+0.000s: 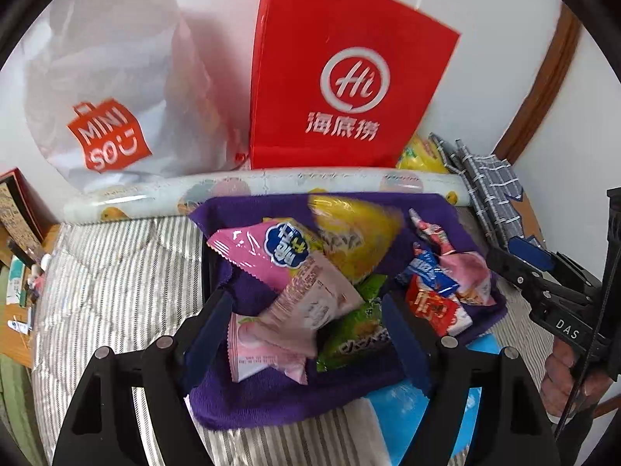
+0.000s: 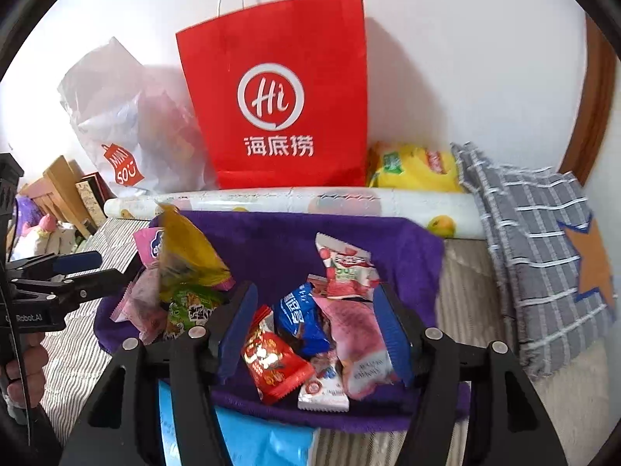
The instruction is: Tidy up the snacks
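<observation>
Several snack packets lie on a purple cloth [image 1: 271,396] on a striped bed. My left gripper [image 1: 306,334] is open over the left pile: a pink packet [image 1: 295,272], a yellow bag [image 1: 357,237] and a green packet [image 1: 357,330]. My right gripper [image 2: 314,330] is open over the right pile: a red packet [image 2: 275,365], a blue packet [image 2: 299,318], a pink packet [image 2: 361,341] and a red-and-white packet [image 2: 345,268]. The same cloth [image 2: 279,244] shows in the right wrist view. Each gripper also shows in the other's view, the right [image 1: 524,268] and the left [image 2: 97,272].
A red paper bag [image 1: 345,85] [image 2: 279,105] and a white Miniso plastic bag [image 1: 112,89] stand against the wall behind a printed roll [image 2: 310,202]. A yellow chip bag [image 2: 415,167] and a grey checked cloth [image 2: 539,240] lie at right. A blue pack [image 2: 256,439] lies under the cloth's front edge.
</observation>
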Motion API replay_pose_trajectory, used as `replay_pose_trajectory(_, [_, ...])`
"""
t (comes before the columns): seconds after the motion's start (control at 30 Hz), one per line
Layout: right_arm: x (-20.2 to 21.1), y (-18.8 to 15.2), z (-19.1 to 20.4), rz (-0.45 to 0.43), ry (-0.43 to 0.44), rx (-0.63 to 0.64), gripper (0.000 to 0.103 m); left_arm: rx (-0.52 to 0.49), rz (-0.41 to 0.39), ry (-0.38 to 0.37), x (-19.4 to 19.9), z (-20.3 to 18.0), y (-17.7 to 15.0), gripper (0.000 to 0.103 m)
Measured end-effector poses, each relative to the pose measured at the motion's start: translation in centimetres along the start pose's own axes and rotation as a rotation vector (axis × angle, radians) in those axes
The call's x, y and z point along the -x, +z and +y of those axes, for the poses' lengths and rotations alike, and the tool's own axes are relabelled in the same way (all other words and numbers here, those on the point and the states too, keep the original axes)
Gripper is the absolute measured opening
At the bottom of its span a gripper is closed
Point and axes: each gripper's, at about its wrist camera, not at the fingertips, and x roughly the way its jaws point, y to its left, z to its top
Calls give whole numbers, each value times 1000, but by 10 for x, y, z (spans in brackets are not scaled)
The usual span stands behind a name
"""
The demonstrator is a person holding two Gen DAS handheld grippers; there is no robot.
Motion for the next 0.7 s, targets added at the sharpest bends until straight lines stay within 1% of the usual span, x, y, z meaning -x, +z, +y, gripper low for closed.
replay_pose_trajectory(0.07, [16,-3,1,-12,-13,-13,67,-1,-25,6,11,-4,-4,82])
replay_pose_trajectory(0.2, [47,-12,2,-27,-56,-33,68,-11,-81,-14,40,-17,-18,83])
replay_pose_trajectory(0.27, [64,-19,4,-32,-60,-44,68,-17,-100,-22,53,-23,-25,84])
replay_pose_trajectory(0.4, [93,-31,8,-30,-70,-58,68,-26,-113,-47,78,-36,-42,84])
replay_pose_trajectory(0.5, [116,-43,12,-28,-70,-69,68,-31,-134,-28,98,-47,-56,84])
replay_pose_trajectory(0.6, [140,-57,16,-51,-112,-71,69,-38,-155,-12,119,-56,-72,84])
replay_pose_trajectory(0.63, [147,-62,17,-60,-126,-67,71,-36,-157,1,124,-58,-77,85])
replay_pose_trajectory(0.67, [155,-67,20,-68,-142,-62,78,-31,-157,16,129,-59,-81,88])
replay_pose_trajectory(0.7, [163,-73,22,-77,-147,-57,80,-24,-159,29,135,-60,-87,90])
